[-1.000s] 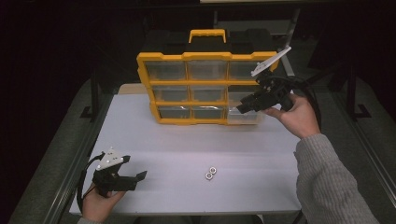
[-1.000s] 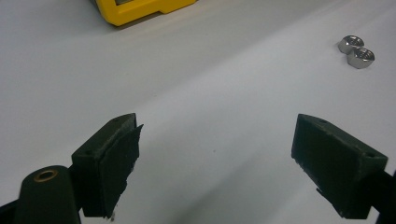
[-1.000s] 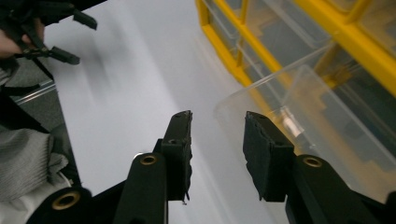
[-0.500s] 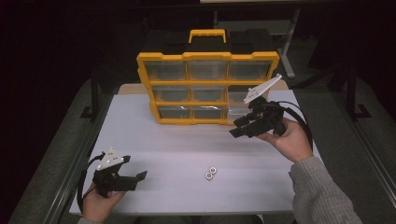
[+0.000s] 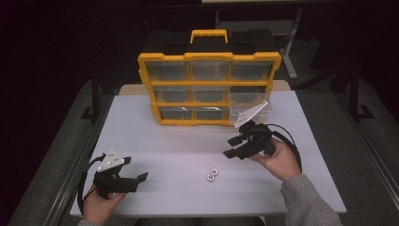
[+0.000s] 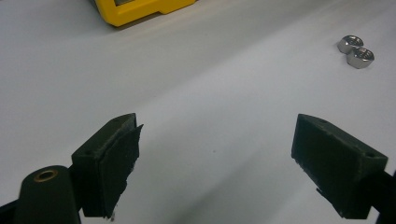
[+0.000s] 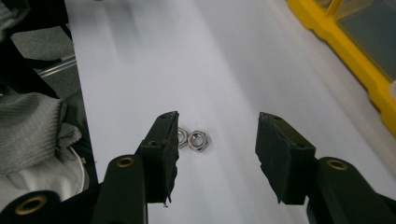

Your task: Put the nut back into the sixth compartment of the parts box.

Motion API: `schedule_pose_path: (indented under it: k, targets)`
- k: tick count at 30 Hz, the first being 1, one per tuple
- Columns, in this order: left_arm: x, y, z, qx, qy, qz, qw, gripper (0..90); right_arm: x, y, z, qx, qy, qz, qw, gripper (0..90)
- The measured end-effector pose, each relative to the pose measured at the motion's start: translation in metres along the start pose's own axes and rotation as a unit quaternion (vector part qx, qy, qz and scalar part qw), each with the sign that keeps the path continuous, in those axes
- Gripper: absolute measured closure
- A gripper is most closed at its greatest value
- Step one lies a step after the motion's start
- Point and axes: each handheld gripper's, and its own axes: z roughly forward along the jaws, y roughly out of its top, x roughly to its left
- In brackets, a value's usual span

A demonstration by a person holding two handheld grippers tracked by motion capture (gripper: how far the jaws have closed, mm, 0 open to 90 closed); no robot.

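Looking down, high view: right gripper (image 5: 234, 147) hung above the white table (image 5: 179, 146), jaws just opening, nothing between; two nuts (image 5: 212, 174) lay touching, near it; left gripper (image 5: 139, 178) wide, empty.
Left gripper view: nuts (image 6: 356, 50) well apart, yellow organizer (image 6: 140, 9) beyond.
Right gripper view: nuts (image 7: 193, 139) lay beyond the parted jaws.

Open hand-held gripper (image 6: 217, 154) above white table (image 6: 196, 93); two nuts (image 6: 356, 51) far right.

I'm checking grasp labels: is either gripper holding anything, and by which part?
Nothing is held. The right gripper and left gripper are open and empty; the two nuts lie untouched.
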Motion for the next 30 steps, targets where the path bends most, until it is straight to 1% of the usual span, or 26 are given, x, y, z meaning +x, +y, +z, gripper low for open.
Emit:
schedule_pose_path:
  k: [1, 6, 10, 11, 14, 15, 17, 21, 23, 25, 26, 27, 28, 30]
  targets:
    - [0.000, 0.000, 0.000, 0.000, 0.000, -0.004, 1.0000, 14.7, 0.000, -0.002, 0.004, 0.002, -0.001, 0.001, 1.0000, 47.0]
    - [0.000, 0.000, 0.000, 0.001, 0.001, -0.001, 1.0000, 14.7, 0.000, -0.010, 0.023, 0.012, -0.001, 0.001, 0.9999, 46.6]
    - [0.000, 0.000, 0.000, 0.000, 0.001, -0.002, 1.0000, 14.7, 0.000, -0.015, 0.034, 0.018, -0.003, 0.003, 0.9998, 46.7]
    - [0.000, 0.000, 0.000, -0.001, 0.001, -0.002, 1.0000, 14.7, 0.000, -0.017, 0.037, 0.020, -0.007, 0.001, 0.9998, 46.8]
    - [0.000, 0.000, 0.000, -0.002, 0.001, -0.002, 1.0000, 14.7, 0.001, -0.020, 0.045, 0.021, -0.007, 0.000, 0.9998, 47.2]
    - [0.000, 0.000, 0.000, -0.002, 0.001, -0.002, 1.0000, 14.7, 0.001, -0.021, 0.047, 0.023, -0.007, 0.003, 0.9997, 47.5]
    - [0.000, 0.000, 0.000, -0.003, 0.001, -0.002, 1.0000, 14.7, 0.002, -0.024, 0.052, 0.027, -0.010, -0.003, 0.9996, 47.7]
    - [0.000, 0.000, 0.000, -0.003, 0.001, 0.000, 1.0000, 14.7, 0.002, -0.026, 0.062, 0.032, -0.011, -0.006, 0.9994, 48.4]
    - [0.000, -0.001, 0.000, -0.003, 0.001, -0.004, 1.0000, 14.7, 0.002, -0.028, 0.067, 0.036, -0.014, -0.016, 0.9991, 49.0]
    - [0.000, -0.001, 0.000, -0.004, 0.001, -0.005, 1.0000, 14.7, 0.003, -0.029, 0.071, 0.038, -0.011, -0.010, 0.9992, 49.8]
    - [0.000, -0.001, 0.000, -0.004, 0.000, -0.005, 1.0000, 14.7, 0.003, -0.030, 0.074, 0.039, -0.013, -0.016, 0.9990, 50.3]
    - [0.000, -0.001, 0.000, -0.004, 0.000, -0.005, 1.0000, 14.7, 0.004, -0.030, 0.076, 0.043, -0.012, -0.011, 0.9990, 50.9]
    - [0.000, -0.001, -0.001, -0.002, 0.001, -0.003, 1.0000, 14.7, 0.003, -0.031, 0.078, 0.043, -0.011, -0.017, 0.9989, 51.5]
    - [0.000, -0.001, -0.001, -0.001, 0.001, -0.002, 1.0000, 14.7, 0.005, -0.033, 0.083, 0.051, -0.009, -0.013, 0.9986, 53.1]
